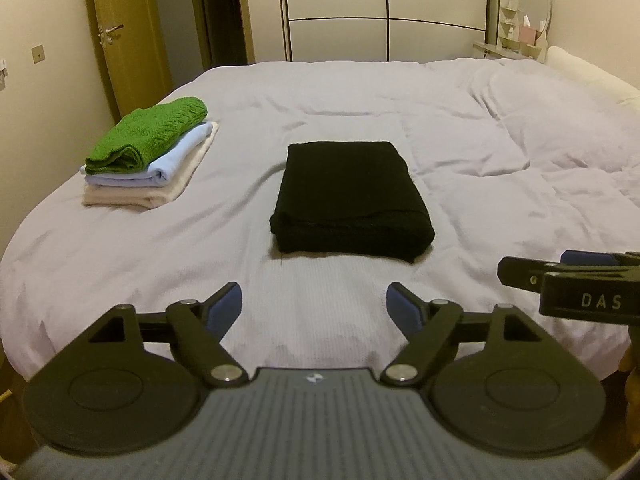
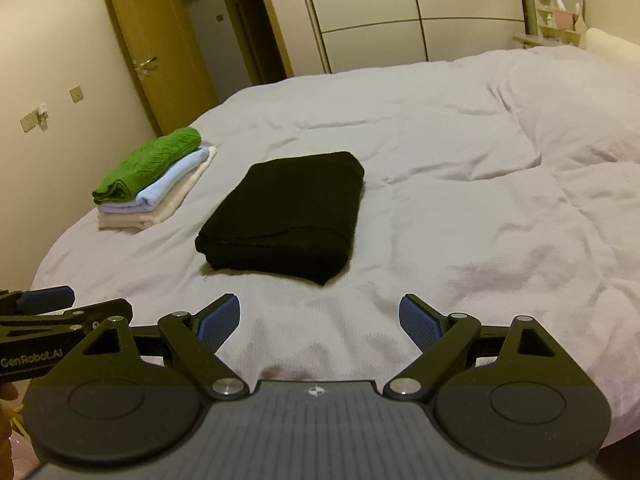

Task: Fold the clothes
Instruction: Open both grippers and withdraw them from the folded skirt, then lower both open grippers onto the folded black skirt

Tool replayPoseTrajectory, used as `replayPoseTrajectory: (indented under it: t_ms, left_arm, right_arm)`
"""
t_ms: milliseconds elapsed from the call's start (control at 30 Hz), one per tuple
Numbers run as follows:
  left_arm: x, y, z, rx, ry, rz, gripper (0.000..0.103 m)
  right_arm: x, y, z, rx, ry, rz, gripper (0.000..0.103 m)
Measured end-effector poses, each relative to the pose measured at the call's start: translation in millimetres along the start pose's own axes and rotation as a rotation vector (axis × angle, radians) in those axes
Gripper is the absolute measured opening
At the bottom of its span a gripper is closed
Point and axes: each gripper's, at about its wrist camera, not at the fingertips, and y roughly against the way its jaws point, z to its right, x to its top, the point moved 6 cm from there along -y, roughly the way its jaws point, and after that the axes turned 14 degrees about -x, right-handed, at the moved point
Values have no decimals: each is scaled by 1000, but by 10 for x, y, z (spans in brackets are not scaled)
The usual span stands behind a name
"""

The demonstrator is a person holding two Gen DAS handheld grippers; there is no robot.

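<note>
A black garment [image 1: 348, 196] [image 2: 286, 212] lies folded into a thick rectangle on the pale lilac bed [image 1: 460, 128] [image 2: 460, 184]. At the bed's left side sits a stack of folded clothes [image 1: 148, 152] [image 2: 154, 182]: green on top, light blue under it, cream at the bottom. My left gripper [image 1: 314, 304] is open, held low over the near edge of the bed, just short of the black garment, with nothing between its blue pads. My right gripper [image 2: 319, 318] is also open and empty, to the right of the left one, at about the same distance from the garment.
A wooden door [image 1: 120, 36] stands open at the back left. White wardrobe doors [image 1: 384, 8] fill the far wall. A small vanity with a round mirror [image 1: 534, 4] stands at the back right, beside a white pillow [image 1: 588, 74]. The duvet is rumpled on the right.
</note>
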Motion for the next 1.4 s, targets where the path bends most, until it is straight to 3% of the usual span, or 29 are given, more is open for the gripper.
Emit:
replayPoseTrajectory:
  t_ms: [233,433,600,833,1000,1200,1400]
  left_arm:
    - [-73,-160,-203,-50,67,-23,78]
    - [-86,-478,-670,-181,275,-31,80]
    - [36,-913,-1107,-278,442,-29,80]
    - [261,-1765,-1594,-404,628,-42,80]
    - [250,-2246,-1879,-468,772,-69,80]
    - [116,-2384,-2006,-575,921,-30,80]
    - [301,-2654,-1957,-662,935,-48,79]
  right_arm:
    - [-31,-232,4,9,-12,-51,89]
    - [-76,-558,43,62,-60,-123,89]
    - [-24,-956,239,238,-292,-184,89]
    - [145,-1577,404,354,-525,-231,89]
    - [305,-1942,430,341,-551,-222,89]
    - [306,-2234,459,351,-580,-239,89]
    - [340,-2316,474,368,-595,-232,88]
